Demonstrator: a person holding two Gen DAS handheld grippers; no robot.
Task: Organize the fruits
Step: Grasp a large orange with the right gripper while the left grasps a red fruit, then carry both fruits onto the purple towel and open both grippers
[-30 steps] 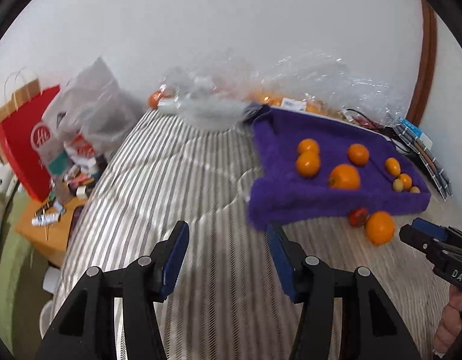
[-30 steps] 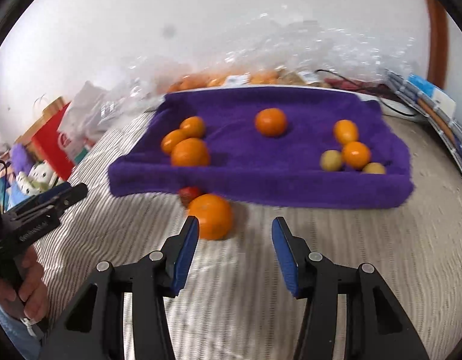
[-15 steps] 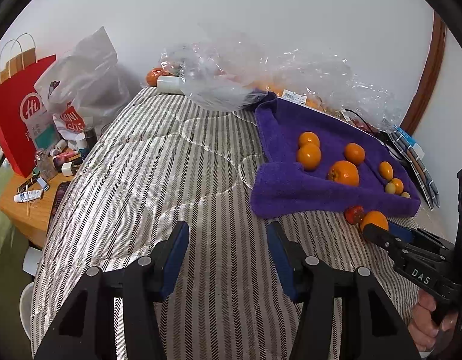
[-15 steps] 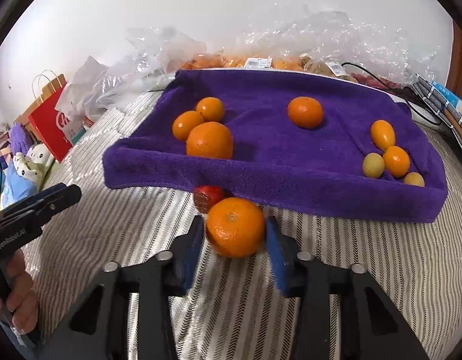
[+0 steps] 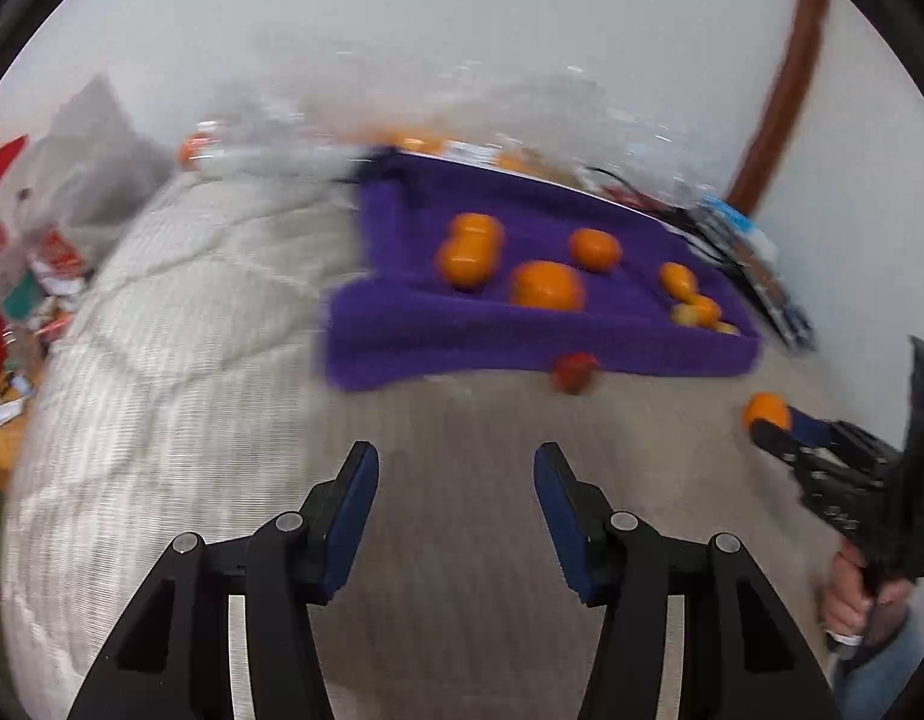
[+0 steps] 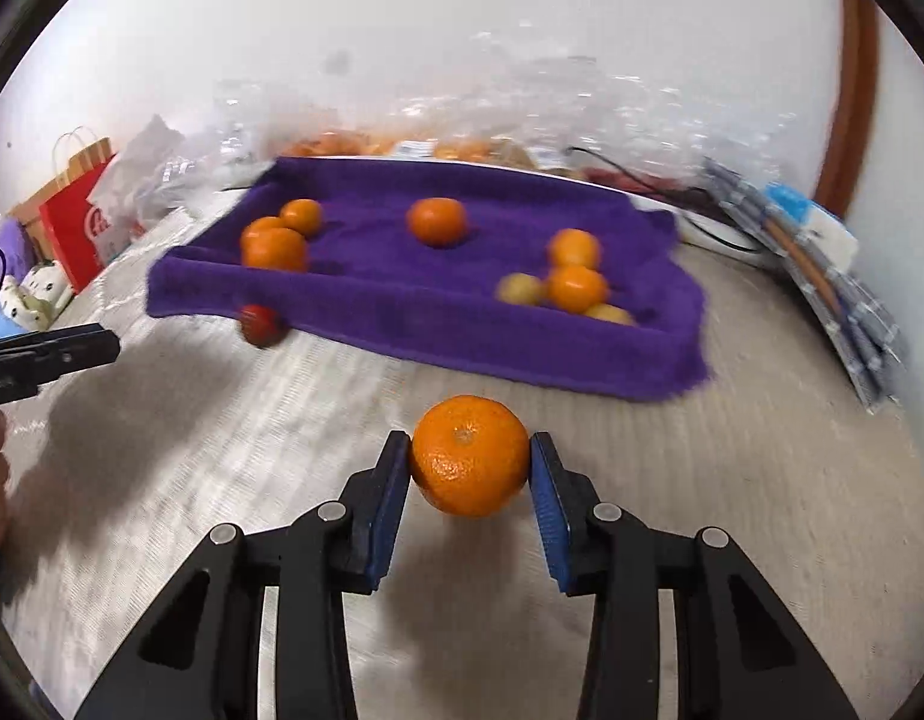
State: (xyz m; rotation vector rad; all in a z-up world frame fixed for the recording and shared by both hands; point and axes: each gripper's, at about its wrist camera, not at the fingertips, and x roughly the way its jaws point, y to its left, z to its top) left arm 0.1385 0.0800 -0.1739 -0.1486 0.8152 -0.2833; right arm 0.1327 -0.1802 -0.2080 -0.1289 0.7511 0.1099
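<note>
Right gripper (image 6: pixel 469 459) clamped on mandarin (image 6: pixel 469 455), carried short of purple towel (image 6: pixel 402 300). Approx eight fruits already on towel; red fruit (image 6: pixel 261 324) ahead-left, off it. Left gripper (image 5: pixel 456 480) apart, empty.

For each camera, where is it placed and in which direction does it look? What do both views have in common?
Left wrist: sits on the left gripper, looking forward and down across the bed at the purple towel; its own empty open fingers show, plus the right gripper holding the orange and a hand.
Right wrist: sits on the right gripper, facing the towel; its fingers clamp the orange, and the left gripper shows at the left edge.
Shared: towel, fruits on it, red fruit, held orange.
</note>
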